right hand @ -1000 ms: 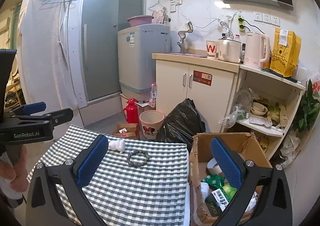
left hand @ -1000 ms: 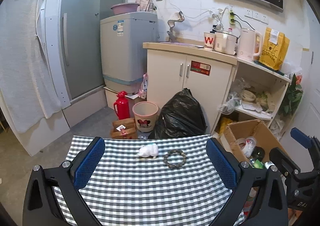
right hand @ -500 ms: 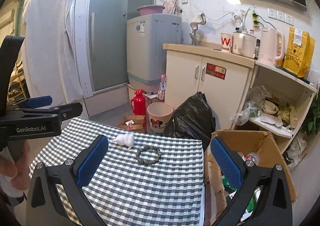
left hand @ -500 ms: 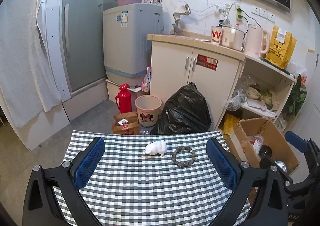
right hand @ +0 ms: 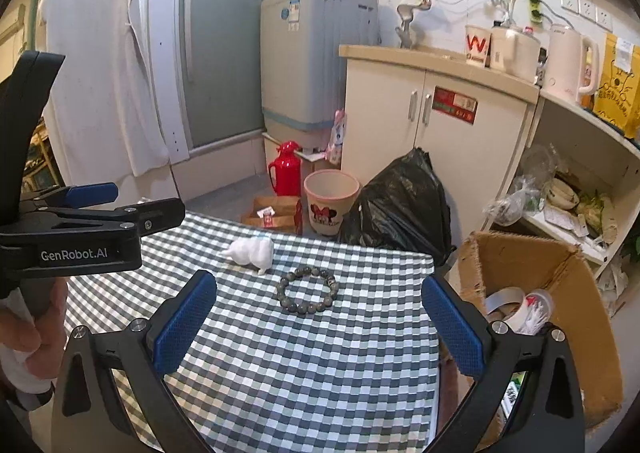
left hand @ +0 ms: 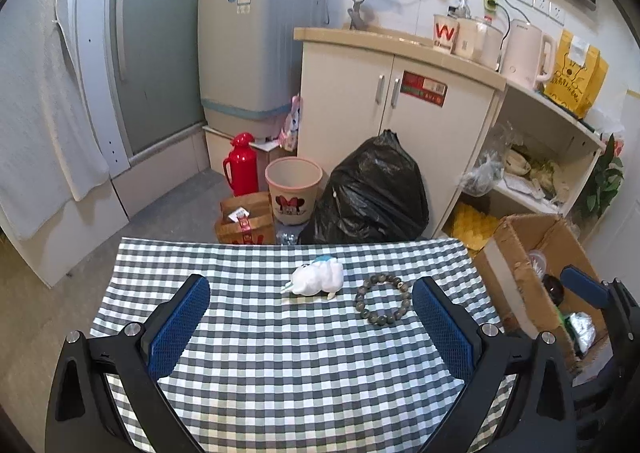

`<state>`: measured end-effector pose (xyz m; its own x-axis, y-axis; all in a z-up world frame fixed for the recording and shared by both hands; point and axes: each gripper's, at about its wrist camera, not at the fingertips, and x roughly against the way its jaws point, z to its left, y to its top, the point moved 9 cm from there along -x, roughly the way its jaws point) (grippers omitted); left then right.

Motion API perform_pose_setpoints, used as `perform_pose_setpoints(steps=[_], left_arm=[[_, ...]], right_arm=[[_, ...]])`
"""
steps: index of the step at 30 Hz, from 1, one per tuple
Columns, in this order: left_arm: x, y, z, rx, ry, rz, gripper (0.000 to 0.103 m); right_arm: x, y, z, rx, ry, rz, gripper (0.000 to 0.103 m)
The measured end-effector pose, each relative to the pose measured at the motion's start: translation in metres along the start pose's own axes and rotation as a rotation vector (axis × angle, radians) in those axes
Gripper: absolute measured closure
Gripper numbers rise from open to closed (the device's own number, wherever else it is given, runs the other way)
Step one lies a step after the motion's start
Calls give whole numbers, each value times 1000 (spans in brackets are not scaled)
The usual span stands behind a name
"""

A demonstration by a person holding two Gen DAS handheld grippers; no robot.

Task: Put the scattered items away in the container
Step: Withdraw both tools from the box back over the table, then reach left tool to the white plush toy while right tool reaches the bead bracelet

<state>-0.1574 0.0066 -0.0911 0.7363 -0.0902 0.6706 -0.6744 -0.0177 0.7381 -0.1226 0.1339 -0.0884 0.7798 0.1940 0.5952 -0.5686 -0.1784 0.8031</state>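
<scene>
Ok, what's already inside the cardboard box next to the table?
In the cardboard box a roll of tape and a clear plastic cup show near the top. The right gripper and the box walls hide whatever lies deeper.

A grey-and-white checked tablecloth (left hand: 280, 373) carries a white plush toy (left hand: 318, 279) and a grey-green bead bracelet (left hand: 383, 303).

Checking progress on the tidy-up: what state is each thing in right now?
Left gripper: jaws open, empty.
Right gripper: jaws open, empty.
White plush toy: lying on the checked tablecloth, not yet packed.
Bead bracelet: flat on the cloth, beside the toy.
Cardboard box: open, partly filled.
Cabinet doors: closed.
</scene>
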Motion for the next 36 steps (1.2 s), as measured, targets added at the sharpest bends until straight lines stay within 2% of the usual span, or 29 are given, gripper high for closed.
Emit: perform_pose_setpoints(steps=[7,20,36], left_arm=[[-36,-7,0,-6,-18,50,0],[-118,-22,-3,-17,-42,179,0],[-171,-32,-1,15,-69,251,0]], right_arm=[[-44,-14,-2,-50,55,84,0],[-121,-46,-4,-26,57,216,0],[-166,-58,-2,-20,86,274,0]])
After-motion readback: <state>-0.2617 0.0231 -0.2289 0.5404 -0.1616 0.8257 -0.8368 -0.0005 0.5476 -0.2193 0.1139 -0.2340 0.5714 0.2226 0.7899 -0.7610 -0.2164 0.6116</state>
